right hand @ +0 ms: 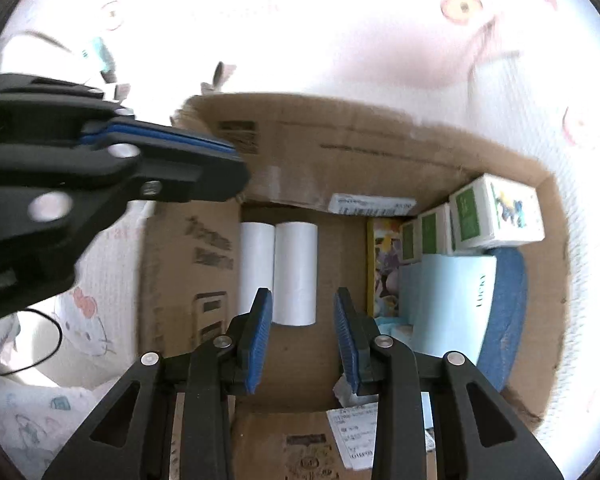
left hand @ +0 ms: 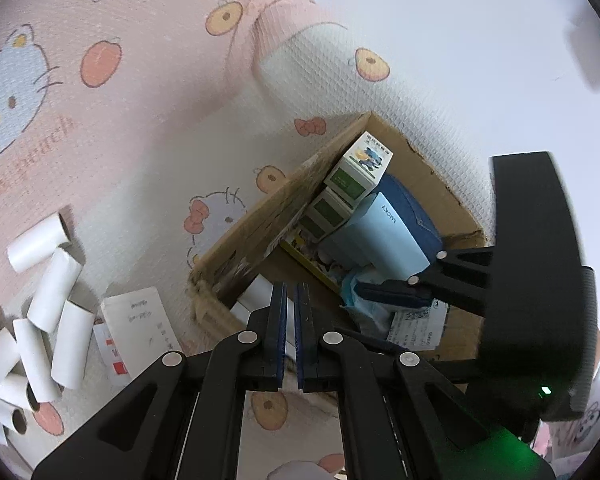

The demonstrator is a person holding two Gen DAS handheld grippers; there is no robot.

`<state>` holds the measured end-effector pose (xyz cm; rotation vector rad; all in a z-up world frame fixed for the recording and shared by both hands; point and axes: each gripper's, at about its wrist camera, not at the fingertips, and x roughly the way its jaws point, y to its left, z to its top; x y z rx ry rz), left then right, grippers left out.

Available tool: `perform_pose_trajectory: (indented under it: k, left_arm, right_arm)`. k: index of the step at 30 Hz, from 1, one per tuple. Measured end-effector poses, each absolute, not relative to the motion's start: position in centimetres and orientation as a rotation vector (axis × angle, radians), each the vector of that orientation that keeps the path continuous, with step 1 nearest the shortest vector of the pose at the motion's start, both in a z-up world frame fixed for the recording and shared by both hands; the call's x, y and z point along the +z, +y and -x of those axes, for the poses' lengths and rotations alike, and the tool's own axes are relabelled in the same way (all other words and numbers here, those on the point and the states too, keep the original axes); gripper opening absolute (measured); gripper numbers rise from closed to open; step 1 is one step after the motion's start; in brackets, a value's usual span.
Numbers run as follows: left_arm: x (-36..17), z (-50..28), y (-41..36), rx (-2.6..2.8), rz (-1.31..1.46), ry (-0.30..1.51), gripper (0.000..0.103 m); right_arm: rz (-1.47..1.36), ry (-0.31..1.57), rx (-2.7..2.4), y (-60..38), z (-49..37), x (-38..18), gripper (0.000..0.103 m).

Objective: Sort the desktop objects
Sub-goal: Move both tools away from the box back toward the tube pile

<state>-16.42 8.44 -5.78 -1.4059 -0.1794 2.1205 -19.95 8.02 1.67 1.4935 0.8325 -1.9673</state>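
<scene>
While pointing down over the near corner of the cardboard box (left hand: 260, 216), left tongs (left hand: 290, 336) closed, pads almost together, nothing between them. Loose white paper tubes (left hand: 52, 296) heaped on the printed cloth, well to the left of these tongs, long axes in many directions; left hand clearly nearer to them than the right. Paper slip (left hand: 140, 320) flat between heap and box, handwriting too small to read. Inside the box a light blue pack (left hand: 384, 232) marked "LUCKY", and white-and-green cartons (left hand: 360, 168) with a blue cartoon figure.

Seen from the right wrist: right tongs (right hand: 304, 336) partly apart and empty, above the open box (right hand: 380, 140). Two white tubes (right hand: 280, 272) side by side on the box floor, just ahead of the tips, long axes along the pointing line. Barcode label (right hand: 372, 204) on the far wall, print unreadable. Probably next: fetch another tube from the heap.
</scene>
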Motion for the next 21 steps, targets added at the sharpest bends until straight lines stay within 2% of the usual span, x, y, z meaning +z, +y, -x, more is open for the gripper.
perform_pose_trajectory:
  k: [4, 7, 11, 16, 21]
  left_arm:
    - [-5.7, 15.1, 7.4, 2.141, 1.411, -0.210, 0.002]
    - [-5.7, 13.9, 6.5, 2.165, 1.419, -0.238, 0.002]
    - [-5.1, 11.9, 5.6, 2.278, 1.429, -0.162, 0.002]
    - [-4.7, 9.8, 4.3, 2.374, 1.423, -0.099, 0.003]
    - [-7.4, 8.3, 1.5, 2.370, 1.528, -0.127, 0.003]
  right_arm:
    - [-1.400, 0.922, -2.018, 7.5, 19.0, 2.1, 0.028]
    - [-1.335, 0.903, -2.056, 7.3, 17.9, 2.9, 0.028]
    - [-1.281, 0.884, -2.085, 7.1, 16.6, 4.4, 0.028]
    - [-1.122, 0.953, -2.168, 6.4, 14.8, 5.6, 0.028]
    - [-1.014, 0.845, -2.301, 6.3, 14.9, 6.4, 0.029]
